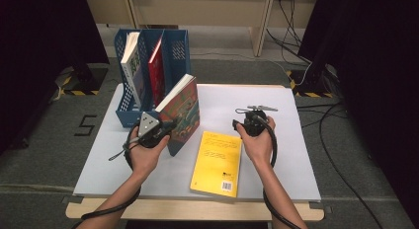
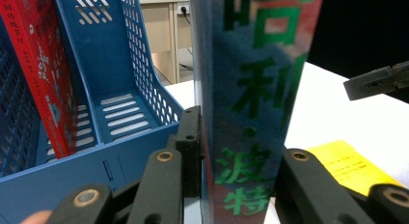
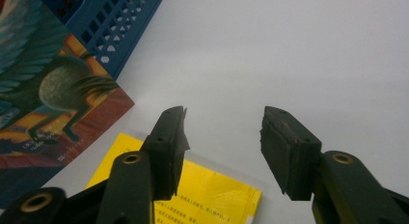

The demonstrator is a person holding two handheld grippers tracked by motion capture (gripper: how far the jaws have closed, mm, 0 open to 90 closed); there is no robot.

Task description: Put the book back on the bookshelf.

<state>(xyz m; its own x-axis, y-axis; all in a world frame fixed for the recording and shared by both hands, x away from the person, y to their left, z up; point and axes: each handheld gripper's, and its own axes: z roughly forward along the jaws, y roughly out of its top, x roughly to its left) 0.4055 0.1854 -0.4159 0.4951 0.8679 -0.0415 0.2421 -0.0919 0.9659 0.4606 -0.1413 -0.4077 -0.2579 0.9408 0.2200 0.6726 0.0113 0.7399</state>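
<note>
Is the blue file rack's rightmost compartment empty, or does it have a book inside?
Empty. The rightmost compartment of the blue file rack shows only its bare slotted floor in the left gripper view; the red book stands in the middle one.

From the left gripper view I lose the illustrated book point(image 2: 251, 103) at both the top and bottom edges, and its spine lettering is blurred up close. The red book point(image 2: 41, 69) is cut off at the upper left. In the right gripper view the yellow booklet point(image 3: 212, 195) runs off the bottom, partly behind my right gripper point(image 3: 223, 137). Its print in the high view is too small to read.
</note>
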